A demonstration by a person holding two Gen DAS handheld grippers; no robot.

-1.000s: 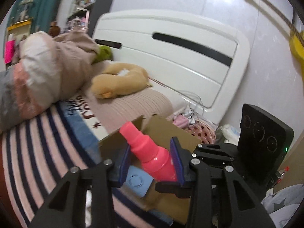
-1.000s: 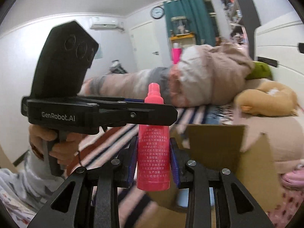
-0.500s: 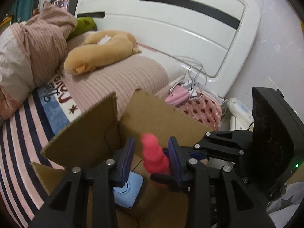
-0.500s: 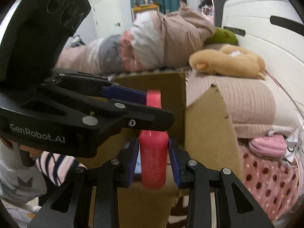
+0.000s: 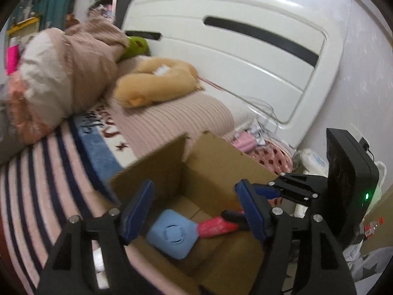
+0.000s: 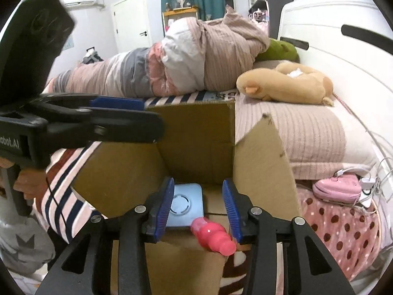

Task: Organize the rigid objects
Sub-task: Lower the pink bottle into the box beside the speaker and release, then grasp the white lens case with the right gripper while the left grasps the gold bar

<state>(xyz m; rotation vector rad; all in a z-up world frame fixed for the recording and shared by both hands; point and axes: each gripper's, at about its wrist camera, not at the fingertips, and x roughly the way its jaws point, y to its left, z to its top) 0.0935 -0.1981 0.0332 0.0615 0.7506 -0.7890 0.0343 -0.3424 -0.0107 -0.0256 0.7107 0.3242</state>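
Note:
An open cardboard box (image 6: 196, 137) (image 5: 216, 162) stands against the bed. Inside it lie a flat blue square device (image 6: 187, 202) (image 5: 172, 236) and a pink spray bottle (image 6: 213, 236) (image 5: 216, 226) on its side. My right gripper (image 6: 200, 206) is open above the box, with the bottle loose just below its jaws. My left gripper (image 5: 194, 211) is open and empty above the box's other side. The left gripper's body (image 6: 73, 120) shows at the left of the right wrist view; the right gripper's body (image 5: 343, 191) shows at the right of the left wrist view.
A tan plush toy (image 5: 157, 81) and a bundled duvet (image 6: 186, 56) lie on the striped bed (image 5: 36, 172). A white headboard (image 5: 245, 54) stands behind. A pink case with cables (image 6: 339, 189) lies on a dotted cushion (image 6: 341, 226) right of the box.
The right gripper carried the pink bottle down into the box and opened; the bottle now lies on its side in the box. The left gripper's jaws have opened wider.

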